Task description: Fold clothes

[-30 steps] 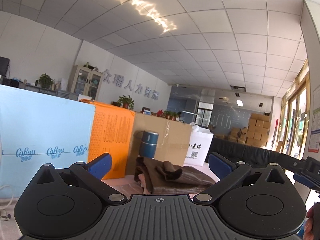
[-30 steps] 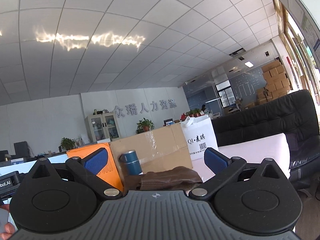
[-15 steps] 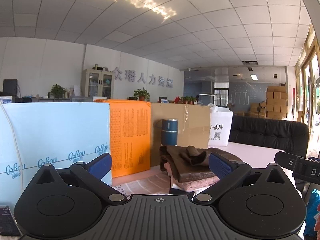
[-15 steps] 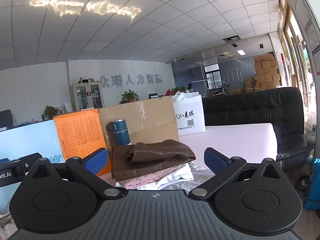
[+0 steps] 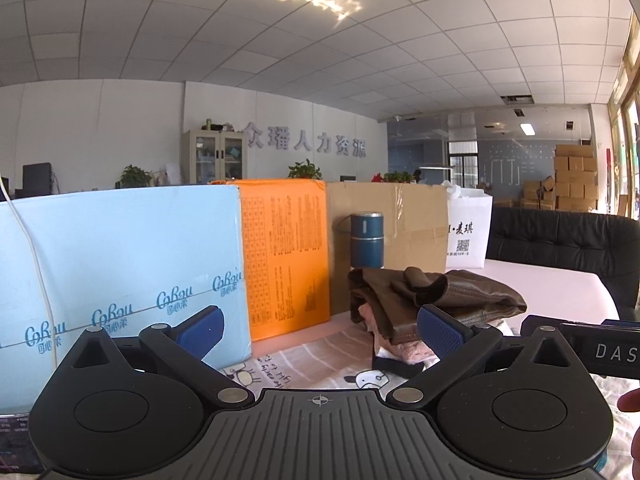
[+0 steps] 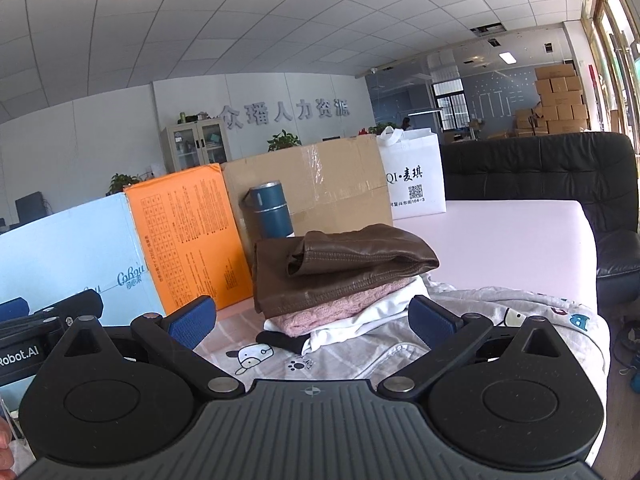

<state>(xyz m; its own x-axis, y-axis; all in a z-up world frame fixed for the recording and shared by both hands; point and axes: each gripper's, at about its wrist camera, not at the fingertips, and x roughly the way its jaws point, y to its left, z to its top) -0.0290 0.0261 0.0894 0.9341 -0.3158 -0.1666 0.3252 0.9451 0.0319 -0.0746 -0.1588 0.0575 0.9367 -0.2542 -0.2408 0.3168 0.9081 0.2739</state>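
Note:
A stack of folded clothes sits on the table: a brown leather garment [image 6: 344, 264] on top, a pink knit [image 6: 340, 308] under it, then white cloth [image 6: 360, 320] and a dark piece. The stack also shows in the left wrist view [image 5: 432, 300]. A cartoon-print cloth [image 6: 460, 320] lies spread under and in front of the stack. My left gripper [image 5: 320, 332] is open and empty, held short of the stack. My right gripper [image 6: 312, 320] is open and empty, just in front of the stack.
A light blue box [image 5: 120, 276], an orange box [image 5: 288, 256], a cardboard box [image 6: 320, 184] and a white bag [image 6: 412, 176] line the table's back. A blue flask [image 6: 272, 212] stands behind the stack. A black sofa [image 6: 560, 176] is at the right.
Both grippers have tipped downward from the ceiling toward the table, so the clothes stack and printed cloth now show lower and closer. Both stay open.

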